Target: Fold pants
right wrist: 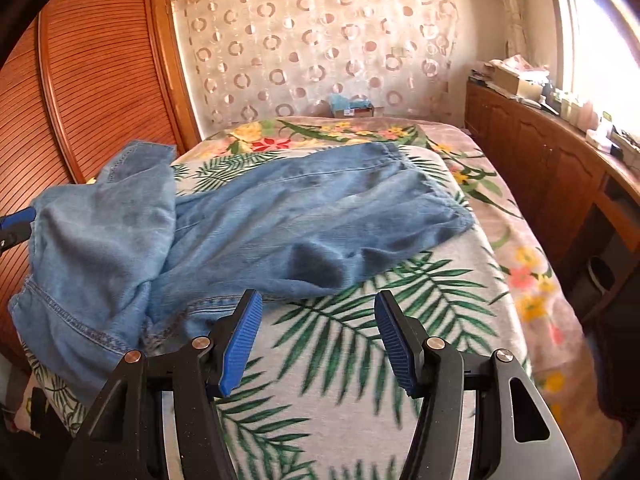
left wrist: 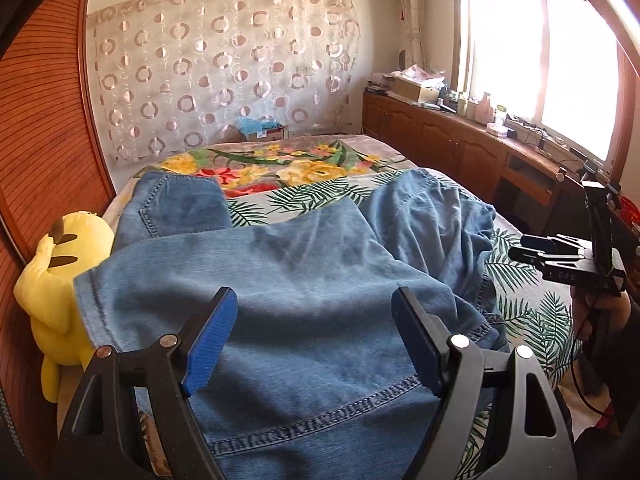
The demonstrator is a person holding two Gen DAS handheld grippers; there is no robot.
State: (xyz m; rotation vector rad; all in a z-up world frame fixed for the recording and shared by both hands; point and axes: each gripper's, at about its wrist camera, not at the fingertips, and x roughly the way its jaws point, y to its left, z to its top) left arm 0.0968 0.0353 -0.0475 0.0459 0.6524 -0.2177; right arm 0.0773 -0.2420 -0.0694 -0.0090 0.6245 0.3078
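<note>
Bedroom, leaf-print bed (right wrist: pixel 360 360) by the wardrobe: pants (right wrist: pixel 304 216) lie crumpled across it, one leg bunched toward the plush (left wrist: pixel 60 280), no clean fold showing yet. Both my tongs stand spread and empty, left gripper (left wrist: pixel 312 336) over the denim, right gripper (right wrist: pixel 320 336) just beside its edge. Flattening and every fold look still to do.

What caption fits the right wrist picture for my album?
Open right gripper hovers over a leaf-print blanket, beside crumpled blue denim pants on the bed.
</note>
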